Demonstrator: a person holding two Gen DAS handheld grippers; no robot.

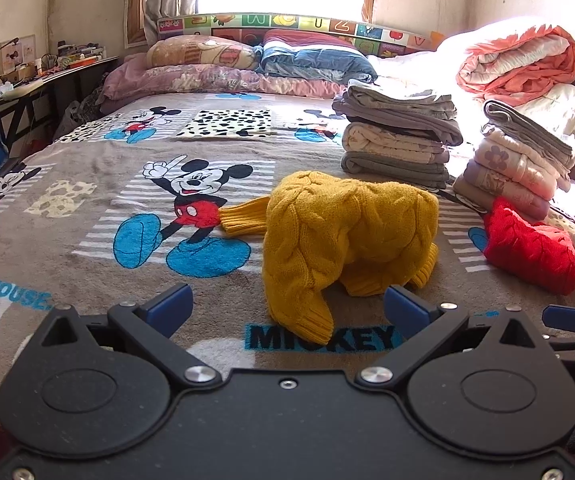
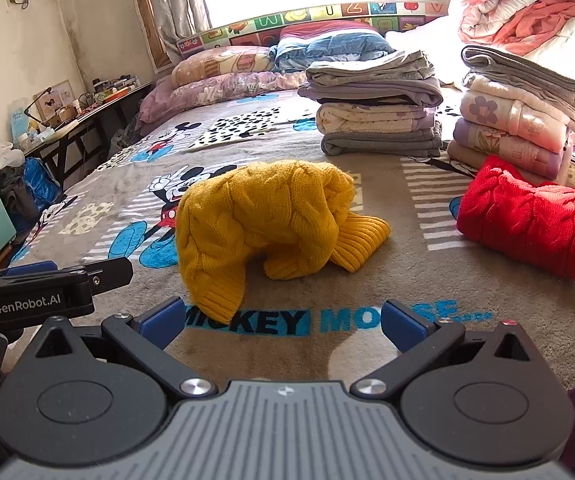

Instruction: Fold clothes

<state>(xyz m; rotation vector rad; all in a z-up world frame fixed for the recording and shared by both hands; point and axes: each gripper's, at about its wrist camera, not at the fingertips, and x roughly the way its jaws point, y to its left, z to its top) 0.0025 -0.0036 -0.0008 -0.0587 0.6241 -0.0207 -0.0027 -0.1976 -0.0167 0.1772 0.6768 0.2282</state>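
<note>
At the middle of the bed, one yellow cable-knit sweater (image 1: 343,236) lies bunched in a hump on the Mickey Mouse blanket (image 1: 87,184), one ribbed cuff trailing toward the printed "MICKEY" lettering and another cuff poking out at its 9 o'clock in the left wrist view. One red knit sweater (image 1: 527,252), folded, sits at the yellow one's 3 o'clock, apart from it. Beyond, at about 1 o'clock, stand two stacks of folded clothes: a grey and cream stack (image 1: 397,136) and, just right of it, a floral pink and lilac stack (image 1: 515,168) whose foot touches the red sweater. Behind those, one rolled coral quilt (image 1: 519,64) rests on white bedding. At 12 o'clock, pillows (image 1: 203,54) line the headboard under the window.

Both tools hover near the bed's front edge, clear of the yellow sweater. The left tool (image 1: 287,308) has its blue pads spread wide and empty; the right tool (image 2: 283,320) is likewise spread wide, gripping nothing.
</note>
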